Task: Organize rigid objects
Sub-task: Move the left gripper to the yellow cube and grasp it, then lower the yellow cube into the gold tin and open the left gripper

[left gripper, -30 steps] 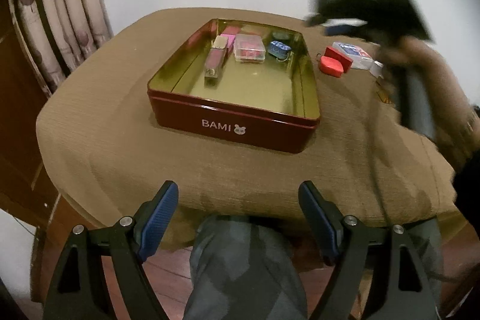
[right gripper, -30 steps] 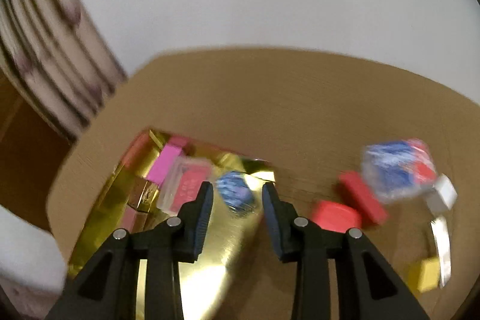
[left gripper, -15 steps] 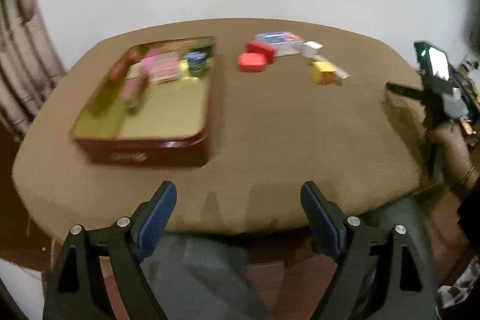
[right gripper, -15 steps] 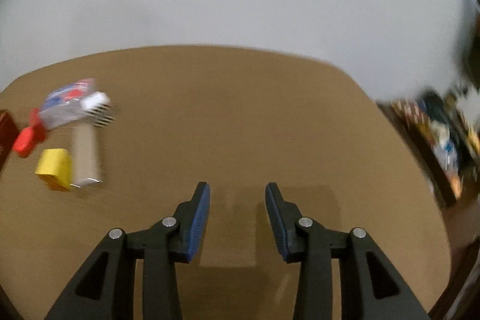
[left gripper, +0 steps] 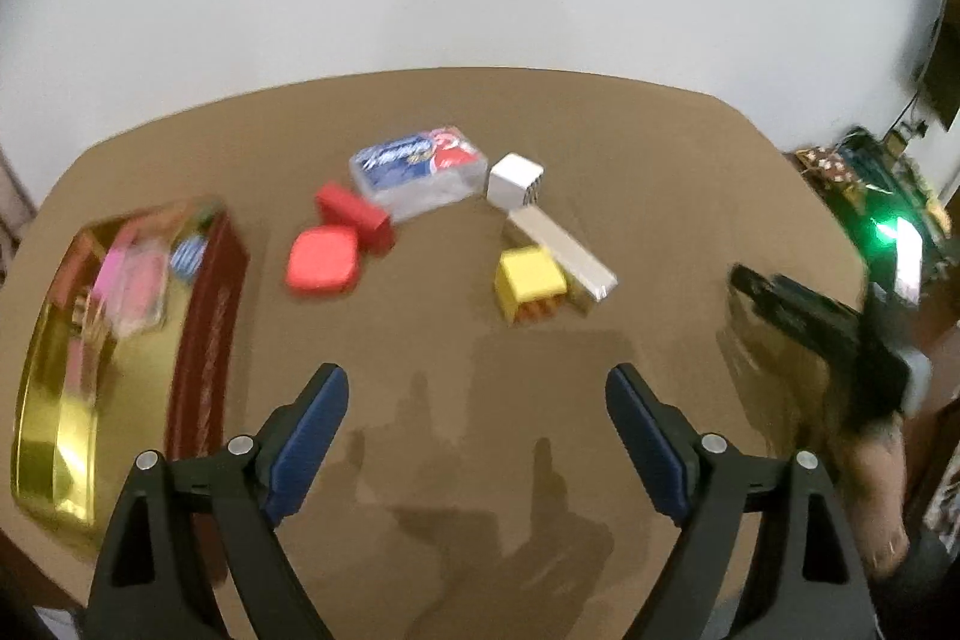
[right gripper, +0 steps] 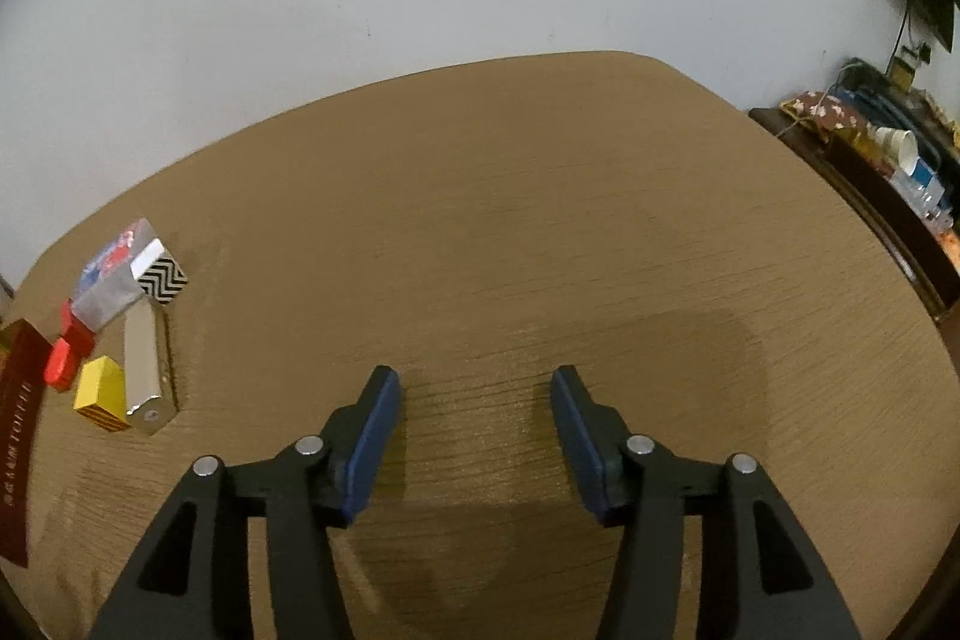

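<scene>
Ahead of the left gripper, wide open, empty: yellow box, light, stiff; grip flat sides. Right gripper open, empty.

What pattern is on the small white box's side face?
Black-and-white zigzag chevrons on the small white box; clearest in the right wrist view.

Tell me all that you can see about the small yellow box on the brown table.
The small yellow box is a cube-like carton, likely cardboard, with plain yellow top and sides. One lower face, seen clearly in the right wrist view, has red and yellow stripes. It looks closed and sits flat on the brown cloth-covered table. The long silver box lies right beside it, apparently touching. No gripper holds it.
</scene>
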